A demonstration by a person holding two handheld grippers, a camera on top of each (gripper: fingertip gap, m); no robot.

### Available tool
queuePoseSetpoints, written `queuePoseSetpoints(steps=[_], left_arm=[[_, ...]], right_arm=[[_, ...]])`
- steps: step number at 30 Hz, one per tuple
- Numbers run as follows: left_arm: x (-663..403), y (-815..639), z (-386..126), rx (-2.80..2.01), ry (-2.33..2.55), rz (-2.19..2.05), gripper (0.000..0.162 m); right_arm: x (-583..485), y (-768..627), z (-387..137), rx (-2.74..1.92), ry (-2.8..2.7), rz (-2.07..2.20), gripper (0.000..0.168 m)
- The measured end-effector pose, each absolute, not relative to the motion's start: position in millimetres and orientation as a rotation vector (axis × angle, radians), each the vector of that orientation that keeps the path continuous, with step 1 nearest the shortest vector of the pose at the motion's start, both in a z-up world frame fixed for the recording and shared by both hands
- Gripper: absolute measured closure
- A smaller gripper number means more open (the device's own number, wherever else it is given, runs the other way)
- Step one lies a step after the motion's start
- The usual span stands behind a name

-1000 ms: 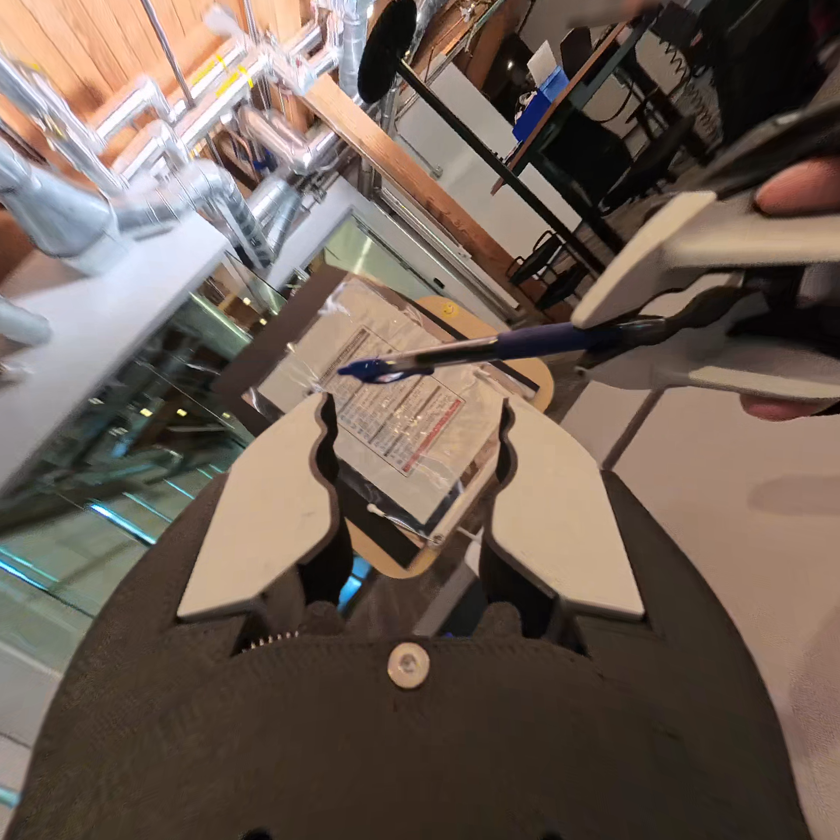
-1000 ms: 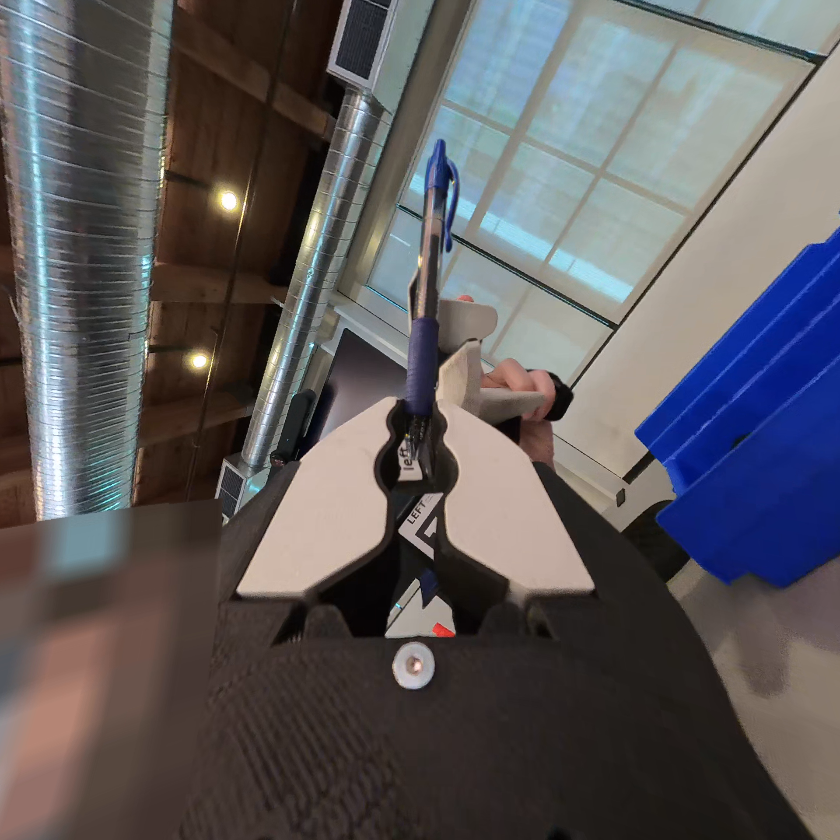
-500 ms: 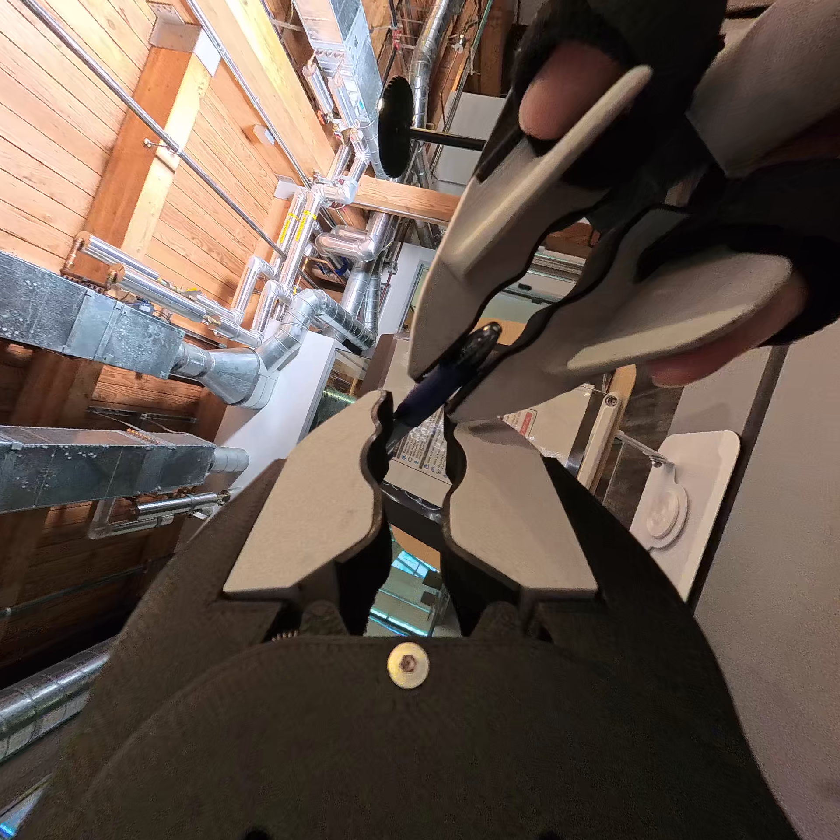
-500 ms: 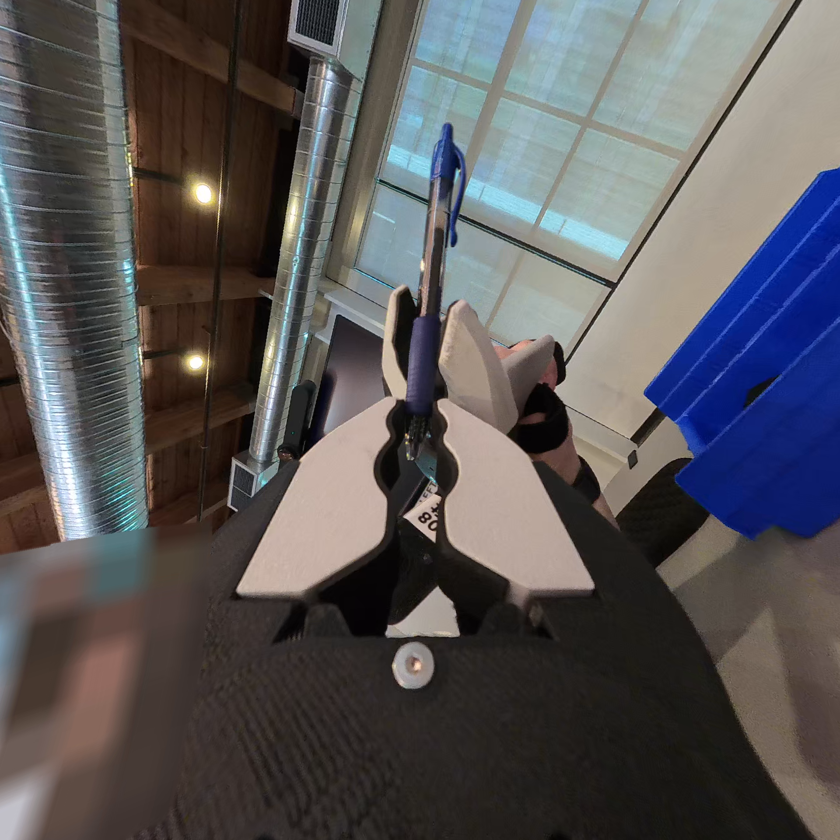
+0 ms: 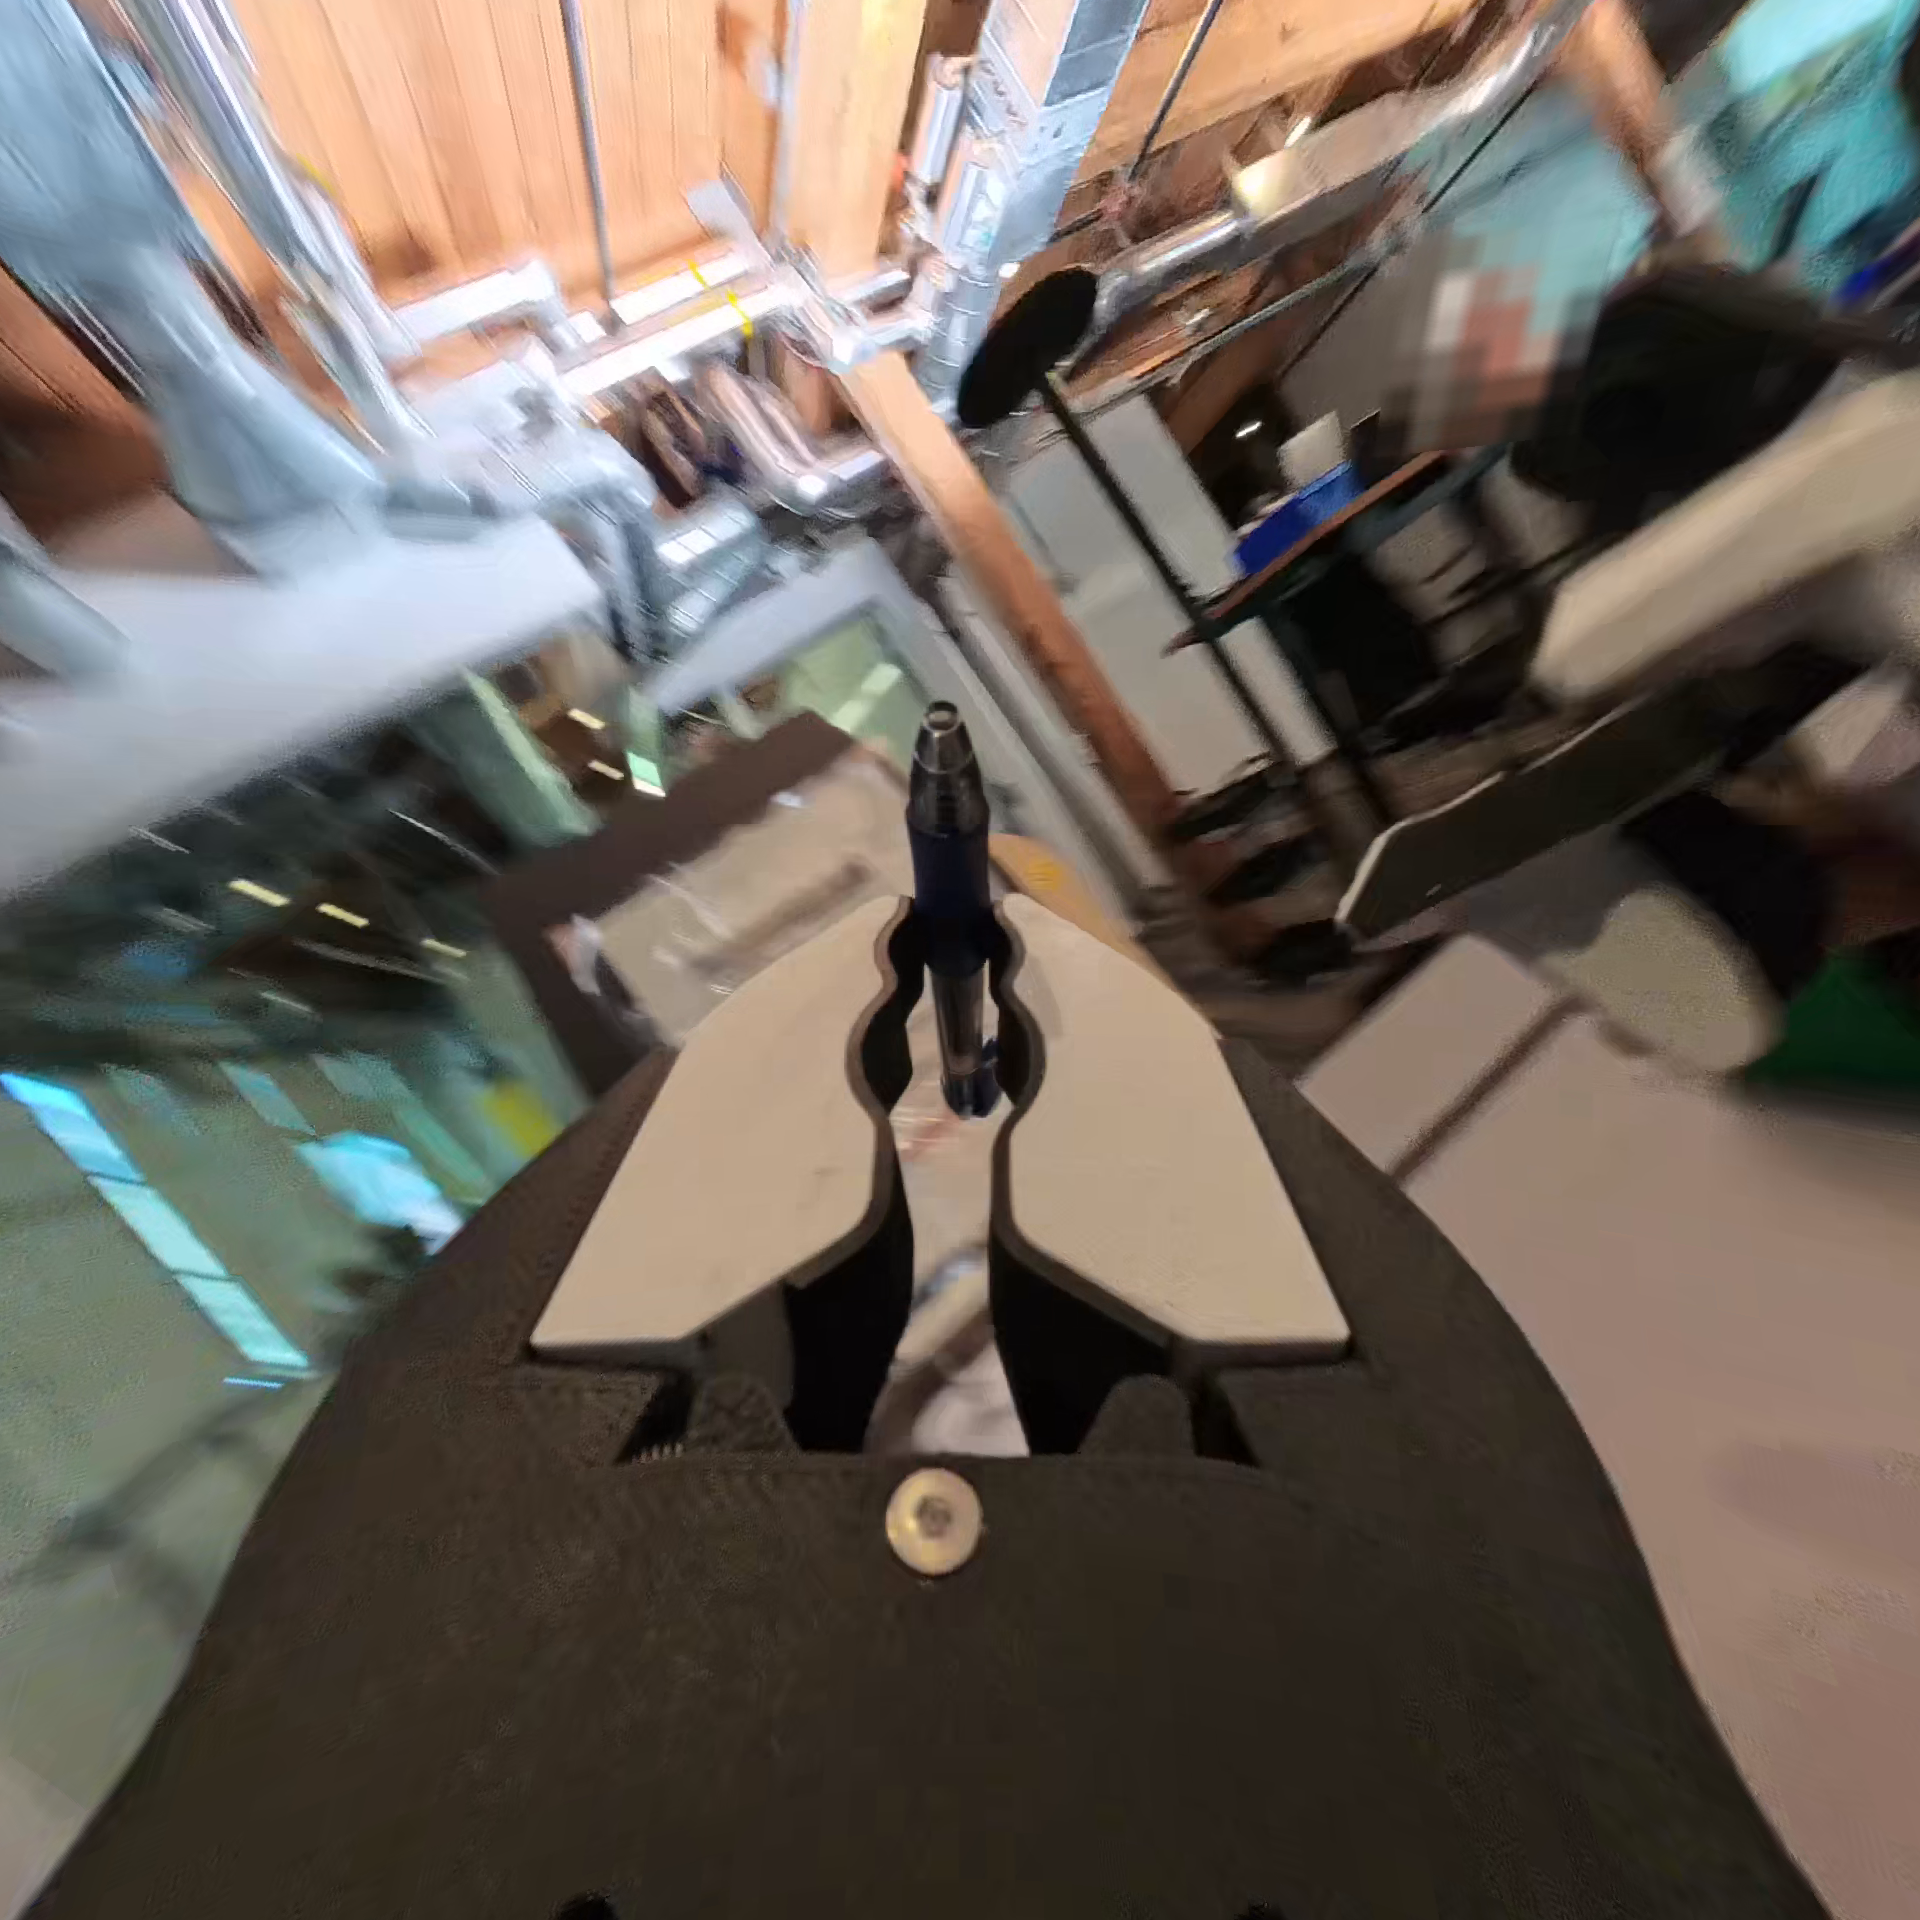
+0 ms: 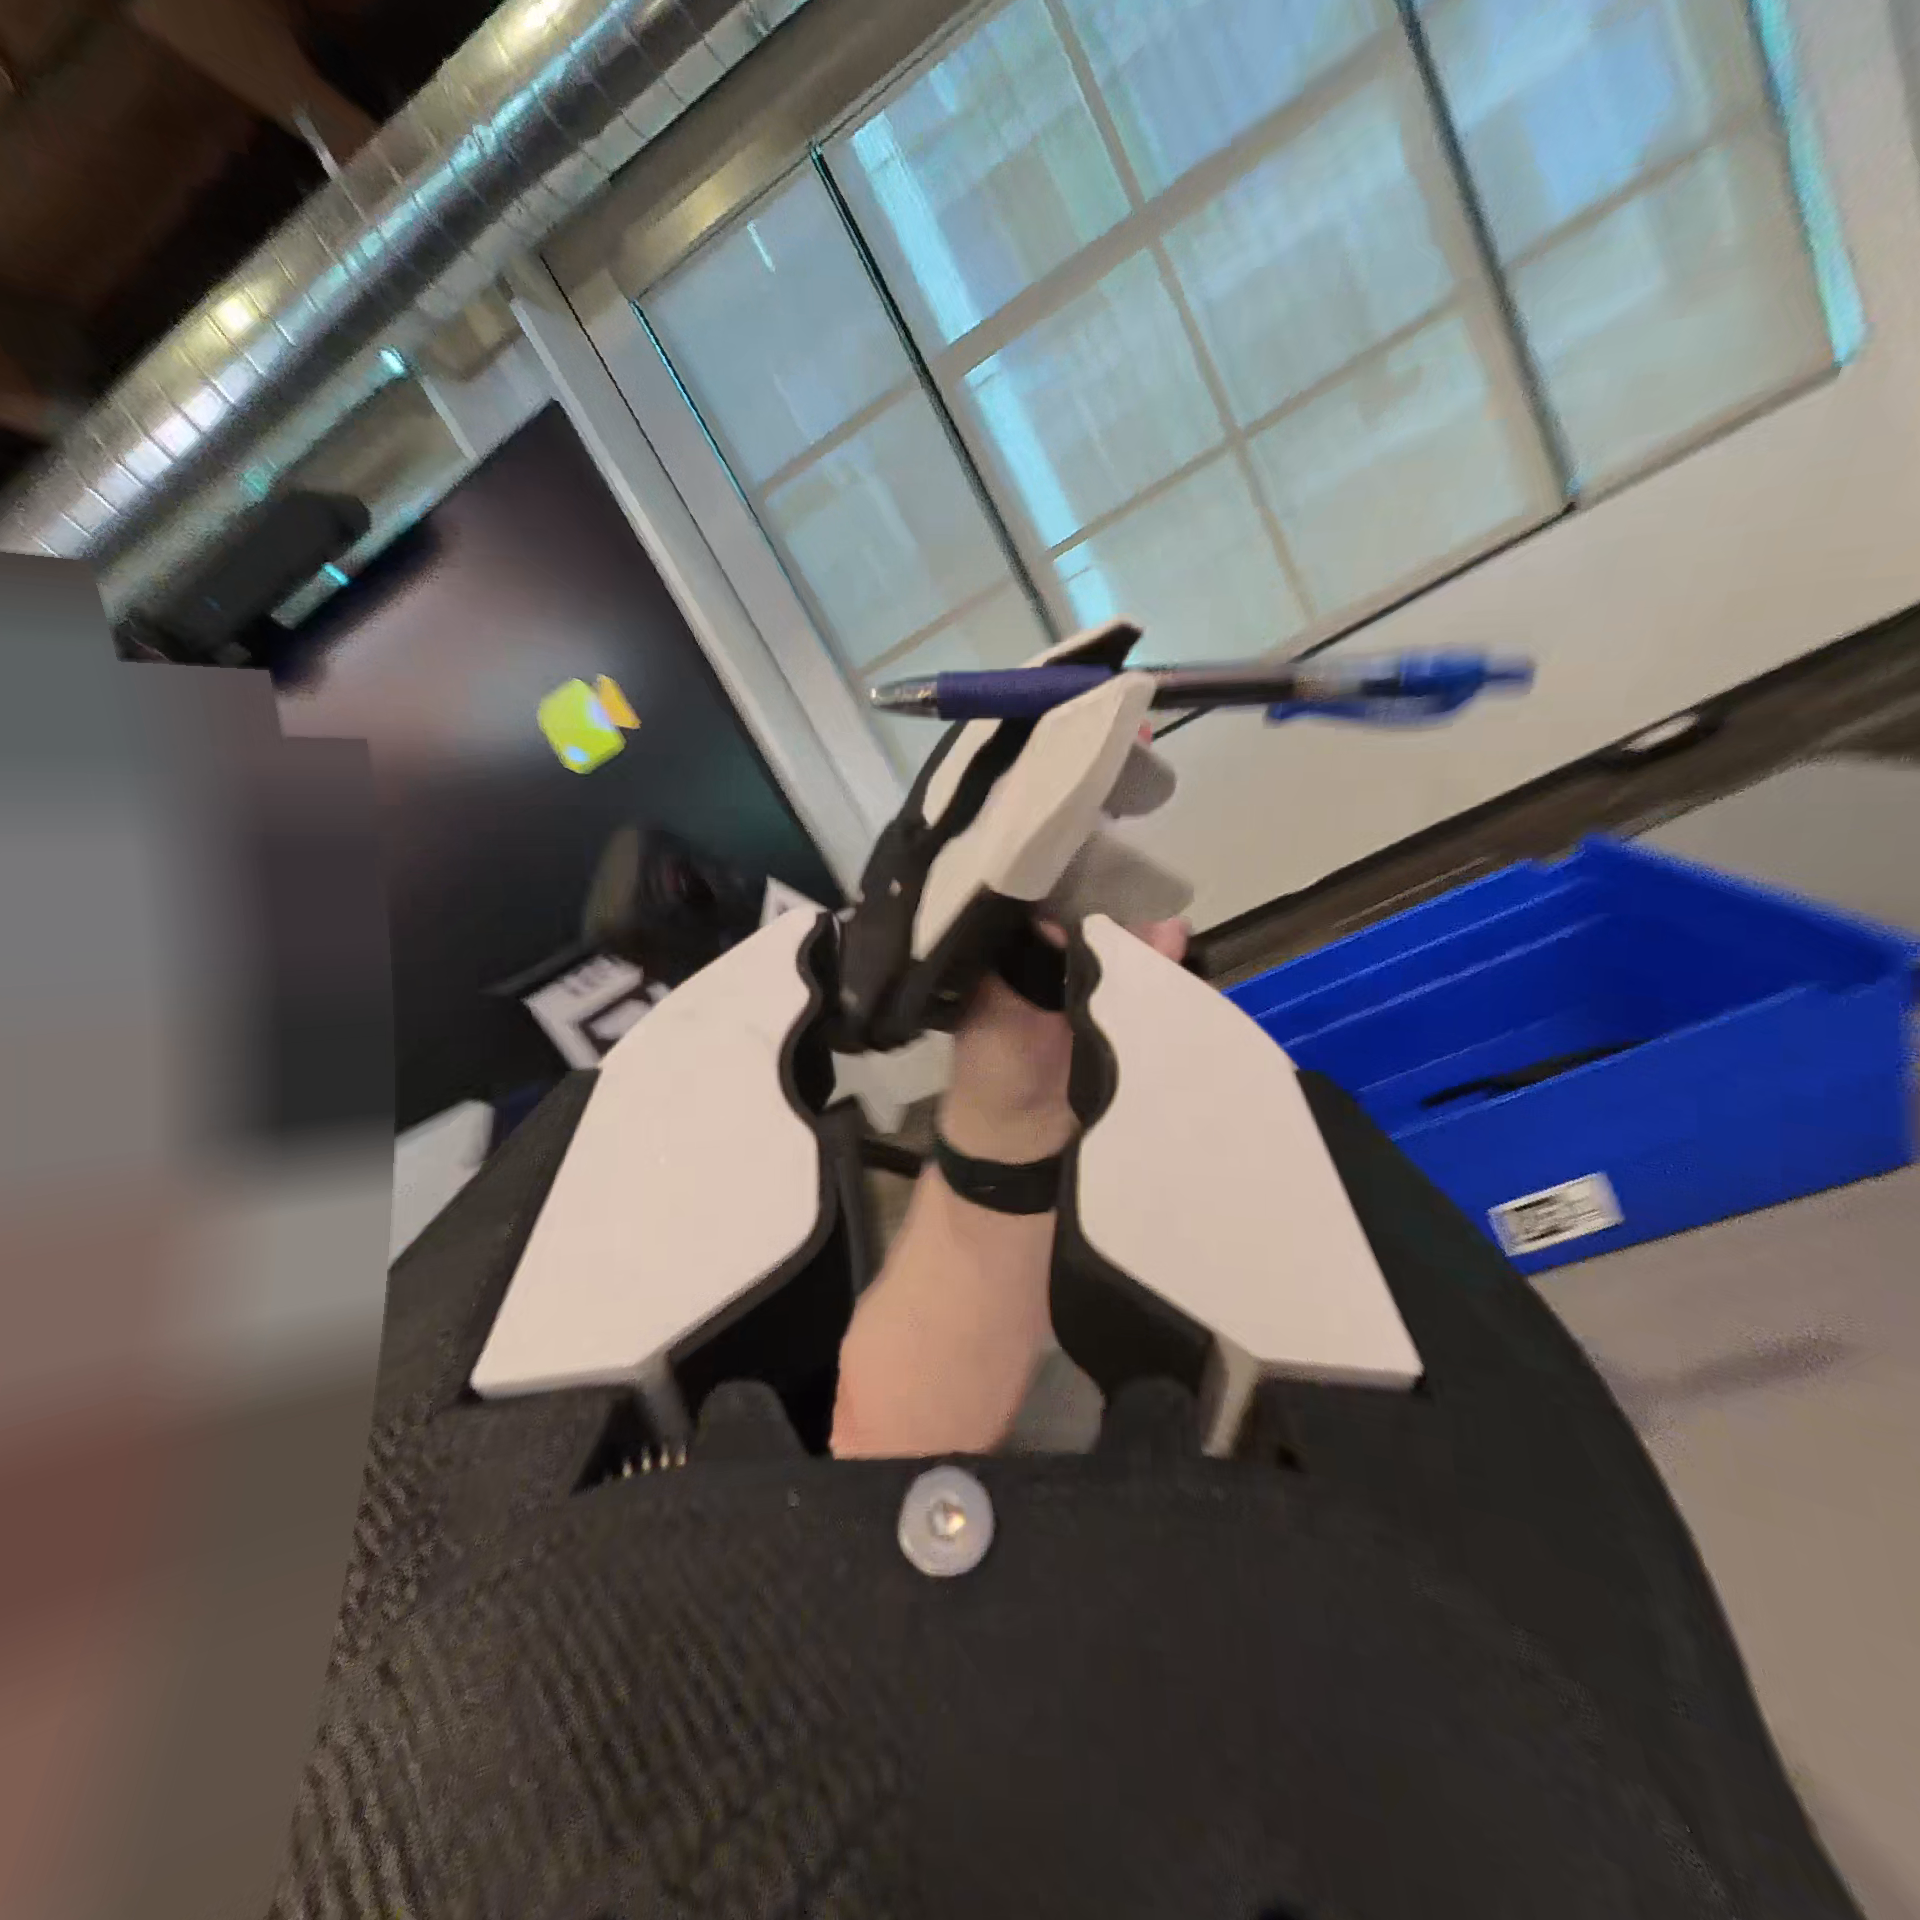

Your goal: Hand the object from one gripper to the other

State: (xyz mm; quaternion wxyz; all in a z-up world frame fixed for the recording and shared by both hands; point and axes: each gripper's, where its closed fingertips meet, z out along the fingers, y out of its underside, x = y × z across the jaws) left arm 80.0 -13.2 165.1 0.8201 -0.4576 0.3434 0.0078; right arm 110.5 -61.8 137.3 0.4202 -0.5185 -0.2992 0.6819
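Observation:
The blue pen is clamped between the fingers of my left gripper, with its metal tip pointing away from the camera. In the right wrist view the left gripper holds the pen level, the tip to the left and the clip end to the right. My right gripper is open and empty, below and apart from the pen. It also shows blurred at the right of the left wrist view, well clear of the pen.
A person's hand and wrist with a dark band hold the left gripper. A blue bin stands on the grey table at the right. A dark screen and windows lie behind. Pipes and a wooden beam fill the left wrist view.
The right gripper has let go of the pen, opened and drawn back. The left gripper has closed on the pen and swung away with it, so the pen now lies level.

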Motion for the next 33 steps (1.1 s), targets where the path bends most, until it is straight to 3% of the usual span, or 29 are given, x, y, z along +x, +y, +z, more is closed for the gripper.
queuePoseSetpoints(steps=[1, 6, 11, 16, 27, 32, 33], left_arm=[[81.6, -14.4, 164.4, -1.057, 0.724, -0.163, 0.151], [75.6, -23.5, 163.7, -1.291, 0.625, -0.891, 0.151], [57.3, -14.0, 161.6, -1.361, 0.479, -1.169, 0.151], [63.5, -22.2, 162.7, -1.344, 0.468, -1.45, 0.151], [101.6, -29.5, 147.8, -1.407, 0.572, -1.503, 0.151], [108.3, -27.9, 143.3, -1.424, 0.586, -1.471, 0.151], [109.3, -28.8, 144.0, -1.414, 0.597, -1.469, 0.145]], right_arm=[[112.1, -56.8, 136.5, -1.283, -0.768, 1.583, 0.126], [123.5, -21.5, 122.5, -1.121, -0.882, 0.656, 0.124], [110.3, -46.1, 110.3, -0.59, -1.067, -0.127, 0.123], [102.4, -39.7, 114.5, -0.684, -0.947, -0.142, 0.12], [112.5, -37.0, 122.0, -0.711, -0.891, -0.168, 0.141], [114.9, -24.0, 115.5, -0.841, -0.903, -0.116, 0.157], [115.8, -21.3, 114.4, -0.879, -0.9, -0.074, 0.157]])
